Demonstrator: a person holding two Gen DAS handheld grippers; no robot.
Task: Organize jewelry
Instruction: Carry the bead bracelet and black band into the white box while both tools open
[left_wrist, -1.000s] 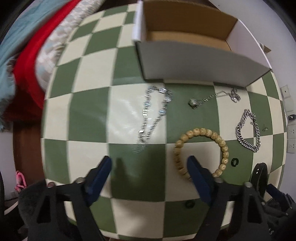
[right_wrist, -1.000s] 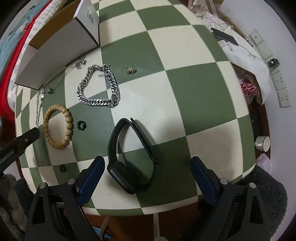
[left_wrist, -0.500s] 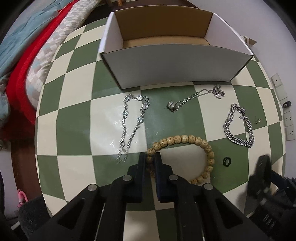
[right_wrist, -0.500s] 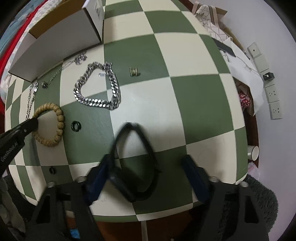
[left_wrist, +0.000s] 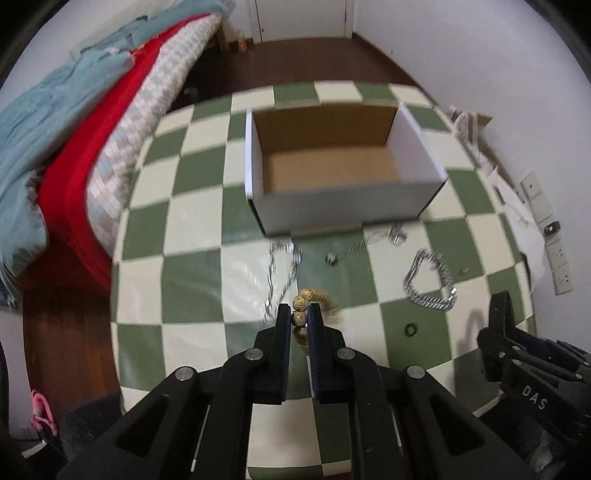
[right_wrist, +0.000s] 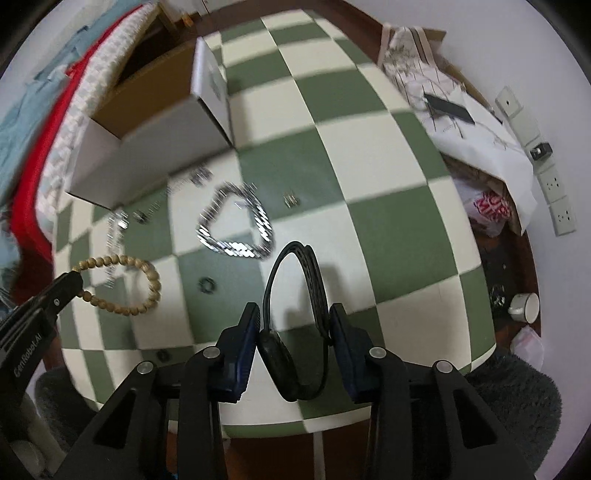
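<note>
While left gripper (left_wrist: 298, 318) pinches bead bracelet (right_wrist: 122, 286) | box (left_wrist: 332, 206) bare inside

Round table (left_wrist: 192, 284) with green-and-cream checkered top; dark wood floor (left_wrist: 66, 332) beneath. To one side, bedding: red blanket (left_wrist: 74, 162), pale blue quilt (left_wrist: 40, 110), grey-and-white checked cover (left_wrist: 147, 107). By the white wall: printed paper bag (right_wrist: 417, 66) with a dark phone-like slab (right_wrist: 448, 108) on white paper (right_wrist: 491, 147), red-and-white plastic bag (right_wrist: 487, 210), white cup (right_wrist: 524, 308) on the floor, wall sockets (right_wrist: 561, 218), grey shaggy rug (right_wrist: 517, 406), pink item (left_wrist: 42, 408) at floor level.
</note>
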